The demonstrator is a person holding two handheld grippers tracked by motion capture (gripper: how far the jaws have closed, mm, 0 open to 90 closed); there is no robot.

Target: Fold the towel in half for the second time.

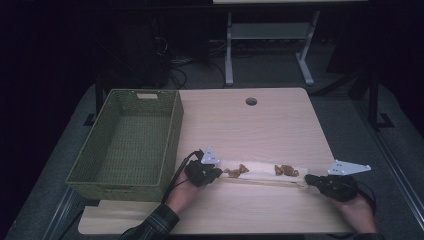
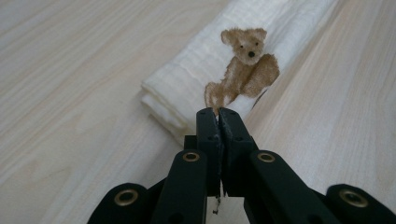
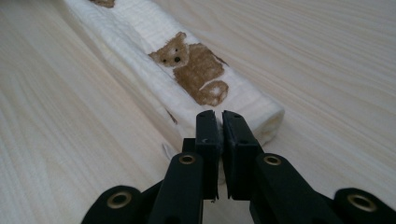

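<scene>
Left tongs (image 2: 218,114): jaws pressed together on the near edge of the folded cloth (image 2: 243,60), right below the printed bear; in the high view the left tongs (image 1: 216,171) sit at the cloth's left end, just beside the basket's front corner.
Right tongs (image 3: 219,116): jaws nearly together, a thin edge of cloth (image 3: 187,79) pinched between them at the folded end; in the high view the right tongs (image 1: 308,178) meet the cloth's right end.
Hands: the left hand (image 1: 182,192) and the right hand (image 1: 356,210) come in from the bottom edge, each gripping its tool, a plaid sleeve on the left forearm.
Cloth position: a long, narrow, cream strip (image 1: 260,172) folded in layers, lying flat on the table across its front half, stretched between the two tongs.
Print: brown teddy bears on the cloth, one near each end (image 1: 236,171) (image 1: 286,170); each gripper view shows a bear's face and body clearly.
Writing: no brand or lettering can be read on the cloth or the tools.
Basket (image 1: 82,172): green, woven, rectangular, with a handle slot in its far wall, standing at the table's left side.
Table (image 1: 260,125): light wood grain, with a round cable hole (image 1: 251,101) near the far edge.
</scene>
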